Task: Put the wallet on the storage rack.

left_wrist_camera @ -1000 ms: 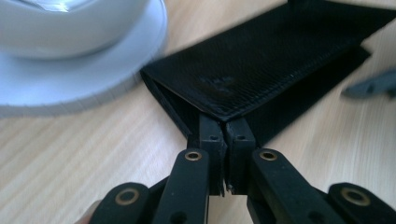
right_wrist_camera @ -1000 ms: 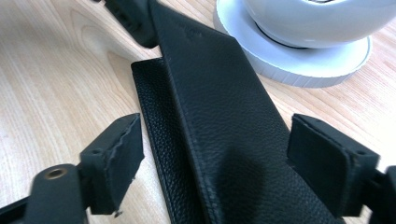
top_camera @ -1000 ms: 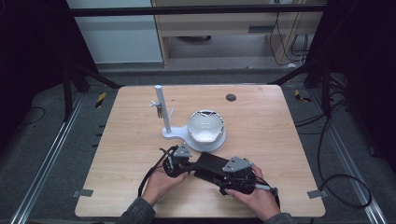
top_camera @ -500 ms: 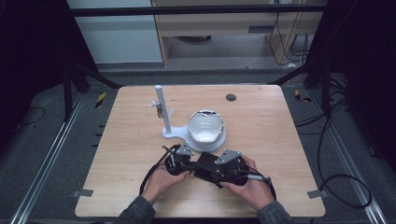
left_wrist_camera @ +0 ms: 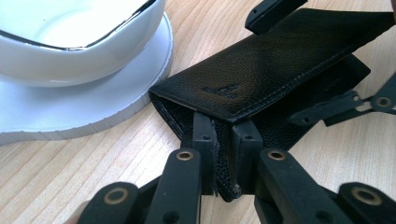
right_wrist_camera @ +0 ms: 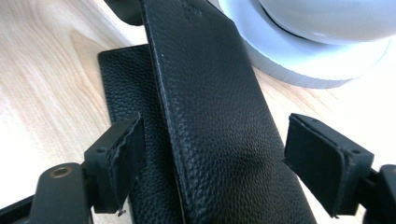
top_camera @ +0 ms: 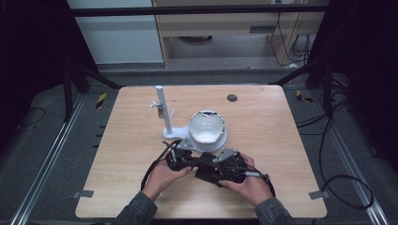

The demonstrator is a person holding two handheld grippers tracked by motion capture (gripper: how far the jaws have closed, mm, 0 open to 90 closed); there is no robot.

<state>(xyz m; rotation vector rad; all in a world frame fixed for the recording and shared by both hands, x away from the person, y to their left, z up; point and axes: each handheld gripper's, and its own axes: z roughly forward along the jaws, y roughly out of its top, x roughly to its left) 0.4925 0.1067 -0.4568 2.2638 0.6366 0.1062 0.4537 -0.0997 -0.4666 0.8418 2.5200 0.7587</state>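
Note:
A black leather wallet (top_camera: 205, 169) lies partly unfolded on the wooden table (top_camera: 281, 140), just in front of a white bowl (top_camera: 205, 125). My left gripper (left_wrist_camera: 223, 140) is shut on the edge of the wallet (left_wrist_camera: 261, 74) near its fold, the upper leaf raised a little off the lower one. My right gripper (right_wrist_camera: 212, 140) is open, and its two pads straddle the raised upper leaf of the wallet (right_wrist_camera: 205, 84) with a small gap on each side. In the high view both hands sit close together, left gripper (top_camera: 187, 161) beside right gripper (top_camera: 213, 172).
The bowl (left_wrist_camera: 70, 28) rests on a flat white base (left_wrist_camera: 70, 107), very close to the wallet. A white post with small pegs (top_camera: 162, 110) rises from that base at the left. A small dark round mark (top_camera: 232, 98) sits at the table's far side.
My right hand has slid left along the wallet towards my left hand, so the two grippers now sit close together. The left hand has stayed put, still gripping the wallet.

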